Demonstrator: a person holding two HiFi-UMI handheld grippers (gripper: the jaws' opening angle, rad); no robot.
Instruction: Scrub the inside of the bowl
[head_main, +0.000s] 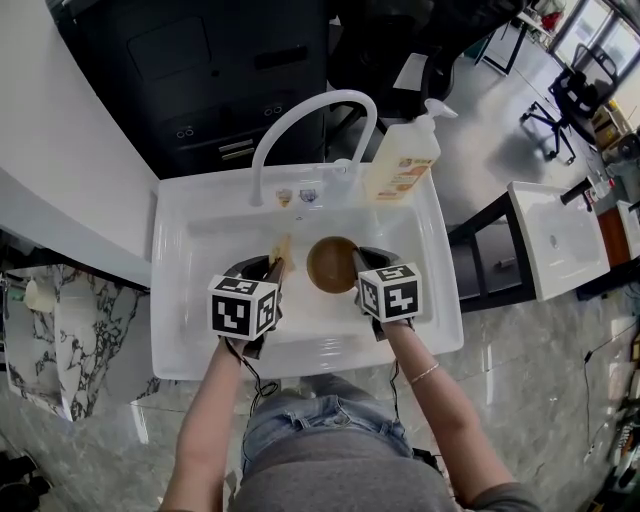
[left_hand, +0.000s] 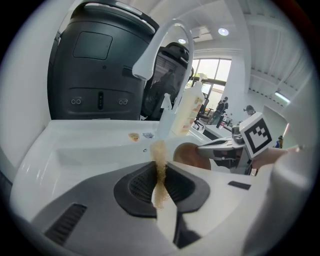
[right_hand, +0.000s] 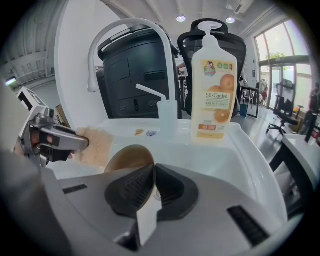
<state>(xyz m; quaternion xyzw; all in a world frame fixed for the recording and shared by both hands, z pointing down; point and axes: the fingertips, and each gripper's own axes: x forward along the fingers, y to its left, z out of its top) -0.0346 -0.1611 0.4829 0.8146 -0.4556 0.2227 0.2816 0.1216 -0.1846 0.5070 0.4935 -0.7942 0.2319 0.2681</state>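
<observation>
Currently right gripper (head_main: 360, 266) clamps the brown bowl (head_main: 330, 264) by its rim at frame center, steadying it; left gripper (head_main: 273, 268) pinches tan sponge (head_main: 283, 248) alongside, ready for scrubbing.

The sponge (left_hand: 160, 150) clamped between the left gripper's (left_hand: 160, 181) black ribbed pads (left_hand: 141, 186) is a speckled sandy tan, and the bowl (right_hand: 126, 159) whose rim sits between the right gripper's (right_hand: 151, 184) equally black ribbed pads is a plain warm brown. Both grippers have pale grey bodies, each topped by a cube (head_main: 243, 307) of black-and-white square markers. Beyond the fingertips the sink (head_main: 200, 330) and the tap (head_main: 310, 110) are glossy white, and the soap bottle (right_hand: 214, 90) is creamy with an orange-and-white label picturing oranges.
</observation>
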